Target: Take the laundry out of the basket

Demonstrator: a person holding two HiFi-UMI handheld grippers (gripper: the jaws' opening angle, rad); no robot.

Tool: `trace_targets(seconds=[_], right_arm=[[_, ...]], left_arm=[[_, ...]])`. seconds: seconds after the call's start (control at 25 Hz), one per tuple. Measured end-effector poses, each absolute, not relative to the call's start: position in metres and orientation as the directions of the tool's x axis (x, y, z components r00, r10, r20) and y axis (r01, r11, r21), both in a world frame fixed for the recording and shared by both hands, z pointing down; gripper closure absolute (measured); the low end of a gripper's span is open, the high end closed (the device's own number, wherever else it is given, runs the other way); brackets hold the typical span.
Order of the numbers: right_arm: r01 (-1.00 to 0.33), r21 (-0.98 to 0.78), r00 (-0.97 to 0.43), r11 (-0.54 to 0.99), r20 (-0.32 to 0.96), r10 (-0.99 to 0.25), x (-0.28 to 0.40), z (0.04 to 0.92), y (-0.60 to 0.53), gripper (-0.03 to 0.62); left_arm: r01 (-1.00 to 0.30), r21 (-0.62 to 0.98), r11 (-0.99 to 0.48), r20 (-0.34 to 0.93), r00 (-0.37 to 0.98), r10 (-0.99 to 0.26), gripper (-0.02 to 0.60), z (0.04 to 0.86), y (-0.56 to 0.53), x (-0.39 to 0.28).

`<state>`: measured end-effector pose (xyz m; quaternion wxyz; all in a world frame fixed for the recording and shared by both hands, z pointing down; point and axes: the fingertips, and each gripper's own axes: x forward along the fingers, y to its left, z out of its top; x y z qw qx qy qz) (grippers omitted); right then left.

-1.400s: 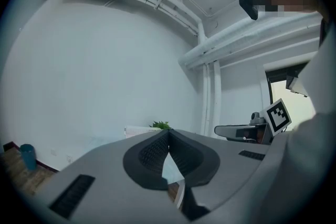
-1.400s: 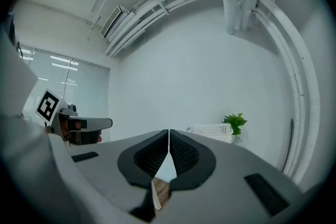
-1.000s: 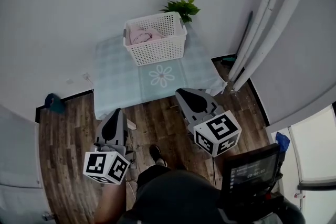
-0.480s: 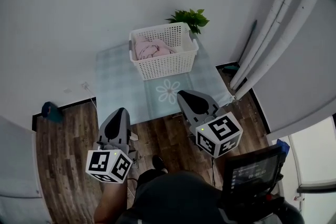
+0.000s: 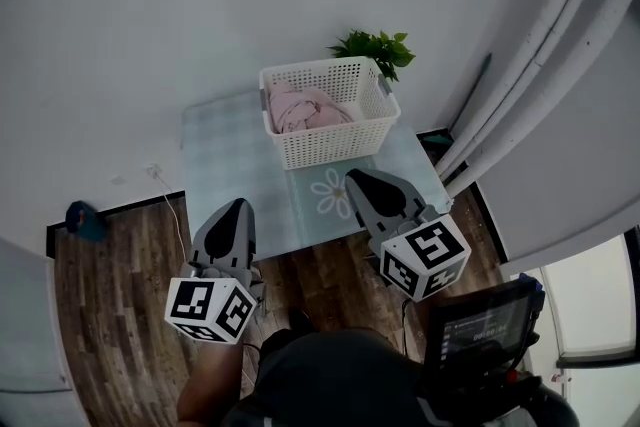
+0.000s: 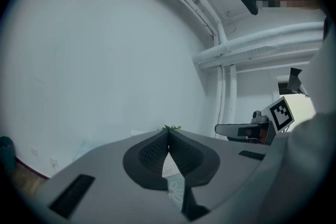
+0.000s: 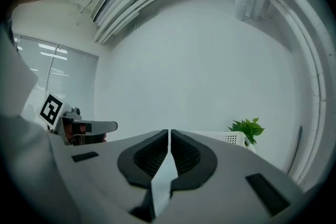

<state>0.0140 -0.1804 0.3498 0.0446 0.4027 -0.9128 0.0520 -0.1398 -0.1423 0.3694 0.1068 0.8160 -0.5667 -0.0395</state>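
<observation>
**Laundry in basket; both your grippers empty**

- Left gripper (image 5: pixel 240 204): your jaws are pressed together with nothing between them. It sits at 7 o'clock from the basket (image 5: pixel 330 143), well apart from it.
- Right gripper (image 5: pixel 352 178): your jaws are also closed and empty. It sits at 5 o'clock, near the basket wall.
- Basket: white, on the pale checked table (image 5: pixel 222 165).
- Laundry (image 5: pixel 303 108): pink, heaped inside the basket toward its 9 o'clock side.
- Plant (image 5: pixel 378 47): green, at 1 o'clock behind the basket.

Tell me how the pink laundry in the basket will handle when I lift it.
The pink laundry lies crumpled in soft folds, so it will probably drape limply. A small heap, likely light. Cloth could snag on the openwork white basket and drag it.
</observation>
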Motion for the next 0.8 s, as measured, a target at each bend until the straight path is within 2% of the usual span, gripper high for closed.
trace_targets(seconds=[0.28, 0.64, 0.8], right_arm=[[-0.771, -0.037, -0.634, 0.636, 0.131, -0.762, -0.001, 0.346, -0.213, 0.574], [-0.771, -0.046, -0.636, 0.635, 0.112, -0.764, -0.001, 0.337, -0.277, 0.569], [-0.748, -0.043, -0.662, 0.662, 0.12, -0.74, -0.003, 0.336, -0.313, 0.522]], left_arm=[[-0.902, 0.218, -0.373, 0.047, 0.392, -0.919, 0.572, 0.371, -0.175, -0.162], [-0.906, 0.171, -0.388, 0.037, 0.399, -0.916, 0.572, 0.36, -0.221, -0.156], [-0.91, 0.125, -0.396, 0.056, 0.405, -0.913, 0.572, 0.358, -0.252, -0.147]])
